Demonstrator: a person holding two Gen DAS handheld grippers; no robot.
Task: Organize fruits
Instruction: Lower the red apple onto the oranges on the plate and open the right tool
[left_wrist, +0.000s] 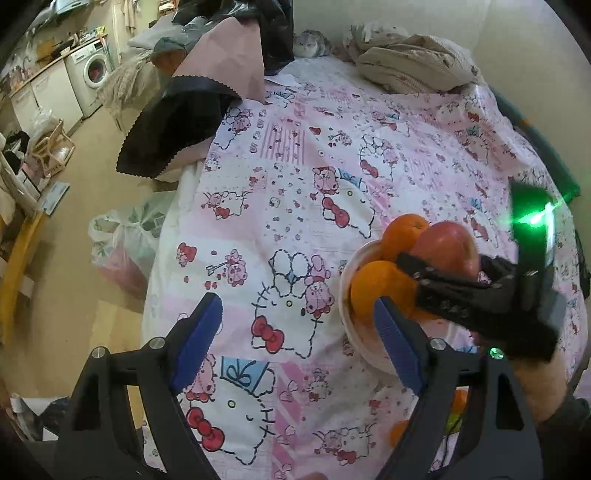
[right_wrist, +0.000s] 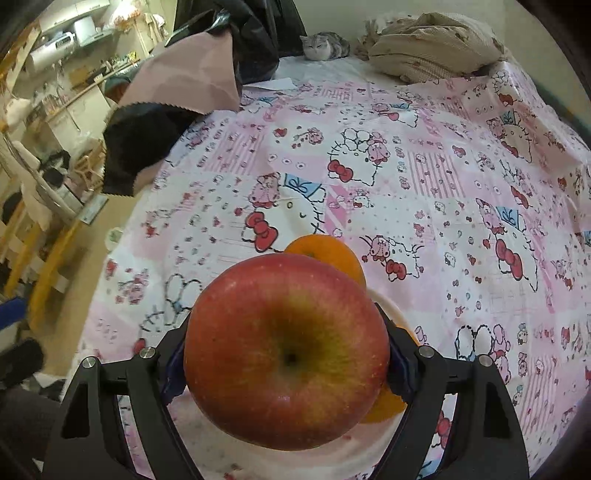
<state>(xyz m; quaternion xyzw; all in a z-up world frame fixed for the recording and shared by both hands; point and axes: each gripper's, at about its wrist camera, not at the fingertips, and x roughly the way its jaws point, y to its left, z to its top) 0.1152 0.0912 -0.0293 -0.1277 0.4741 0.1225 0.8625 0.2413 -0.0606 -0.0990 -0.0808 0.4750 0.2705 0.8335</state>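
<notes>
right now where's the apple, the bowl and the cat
apple (right_wrist: 286, 350): right wrist view, on its red skin just above the stem dimple
bowl (left_wrist: 345, 295): left wrist view, on its pale rim left of the oranges
cat (right_wrist: 323, 46): right wrist view, on its grey-and-white body at the bed's far end

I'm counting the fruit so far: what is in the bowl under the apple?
Under the apple, held in the right gripper, the white bowl holds oranges: two show clearly in the left wrist view. The apple and jaws cover the bowl's middle, so any more cannot be seen.

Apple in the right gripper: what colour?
Red, yellow-green round the stem pit, on the apple; right wrist view.
</notes>
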